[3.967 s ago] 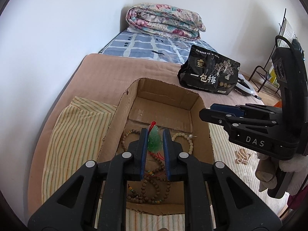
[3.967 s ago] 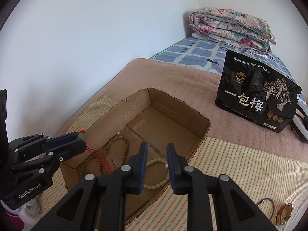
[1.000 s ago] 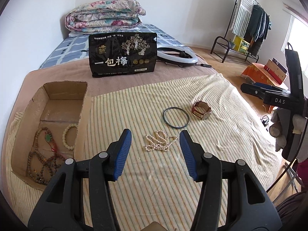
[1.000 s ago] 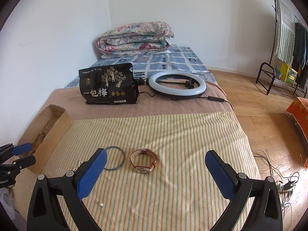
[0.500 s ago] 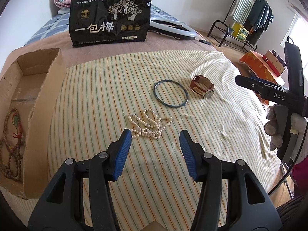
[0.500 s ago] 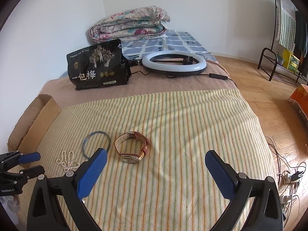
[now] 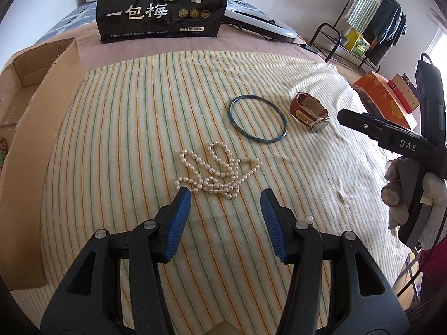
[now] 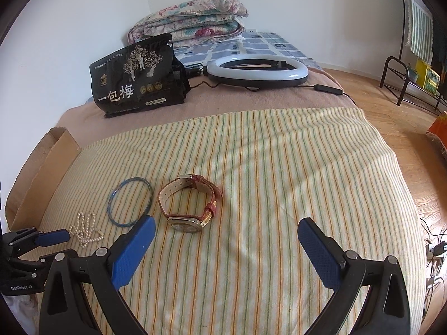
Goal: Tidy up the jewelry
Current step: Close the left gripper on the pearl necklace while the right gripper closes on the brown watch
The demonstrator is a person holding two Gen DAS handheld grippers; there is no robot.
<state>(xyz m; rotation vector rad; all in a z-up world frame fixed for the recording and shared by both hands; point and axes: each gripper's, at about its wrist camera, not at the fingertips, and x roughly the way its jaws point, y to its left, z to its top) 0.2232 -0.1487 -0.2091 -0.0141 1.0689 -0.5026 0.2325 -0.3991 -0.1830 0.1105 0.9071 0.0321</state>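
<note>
A white pearl necklace point(image 7: 219, 170) lies bunched on the striped cloth point(image 7: 117, 145), just ahead of my open left gripper point(image 7: 225, 195), whose fingertips flank its near edge. A blue bangle point(image 7: 257, 121) and a red-strapped watch point(image 7: 308, 112) lie beyond it. In the right wrist view the watch point(image 8: 190, 203) sits just ahead and left of my wide-open, empty right gripper point(image 8: 226, 229), with the bangle point(image 8: 130, 201) and the pearls point(image 8: 86, 229) further left. The cardboard box point(image 7: 36, 128) stands at the left.
A black snack bag point(image 7: 163, 4) stands at the back of the bed beside a ring light point(image 8: 257, 71). A folded quilt point(image 8: 190, 16) lies behind. A loose pearl point(image 7: 308, 219) lies near my left gripper's right finger. A clothes rack point(image 7: 360, 28) and orange boxes point(image 7: 382, 97) stand on the floor at right.
My left gripper released the green pendant necklace in the box, swung right, and has closed in low over the pearl necklace. My right gripper opened wide and moved nearer the watch.
</note>
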